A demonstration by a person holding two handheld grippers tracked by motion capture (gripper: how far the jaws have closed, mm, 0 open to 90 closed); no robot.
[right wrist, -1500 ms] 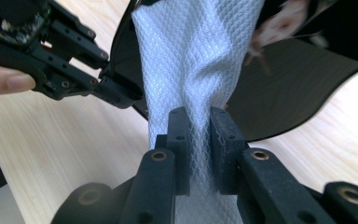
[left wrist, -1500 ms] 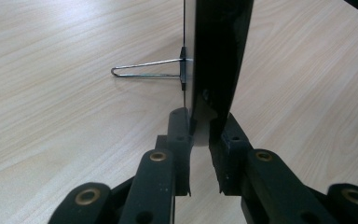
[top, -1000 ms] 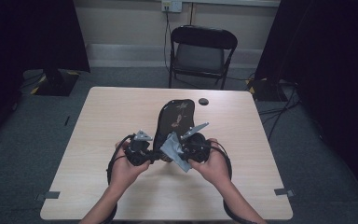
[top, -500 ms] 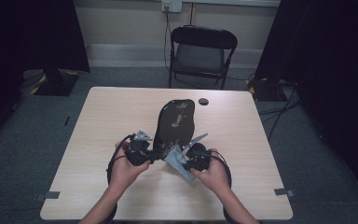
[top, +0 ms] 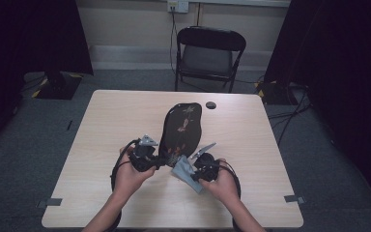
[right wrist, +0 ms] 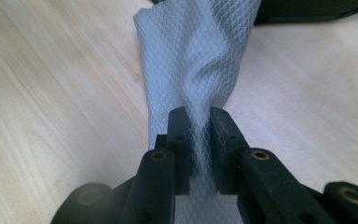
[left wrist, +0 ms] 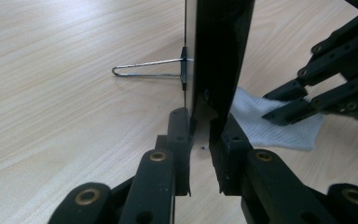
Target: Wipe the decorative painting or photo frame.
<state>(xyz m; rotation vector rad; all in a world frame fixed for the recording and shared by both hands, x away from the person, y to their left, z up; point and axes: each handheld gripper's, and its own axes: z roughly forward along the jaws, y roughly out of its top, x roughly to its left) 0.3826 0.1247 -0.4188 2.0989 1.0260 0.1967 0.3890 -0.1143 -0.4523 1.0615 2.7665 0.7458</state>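
The left gripper (left wrist: 199, 140) pinches the near edge of a black oval tray (top: 181, 128), which stands tilted up on the table (top: 101, 125); a wire stand (left wrist: 144, 70) props it from behind. The right gripper (right wrist: 198, 126) clamps a white waffle-weave cloth (right wrist: 200, 56) just beside the tray's lower end, with the cloth resting on the table.

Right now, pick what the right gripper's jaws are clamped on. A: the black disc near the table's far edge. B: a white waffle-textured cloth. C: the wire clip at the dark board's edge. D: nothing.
B: in the right gripper view, the right gripper pinches the white cloth between its black jaws.
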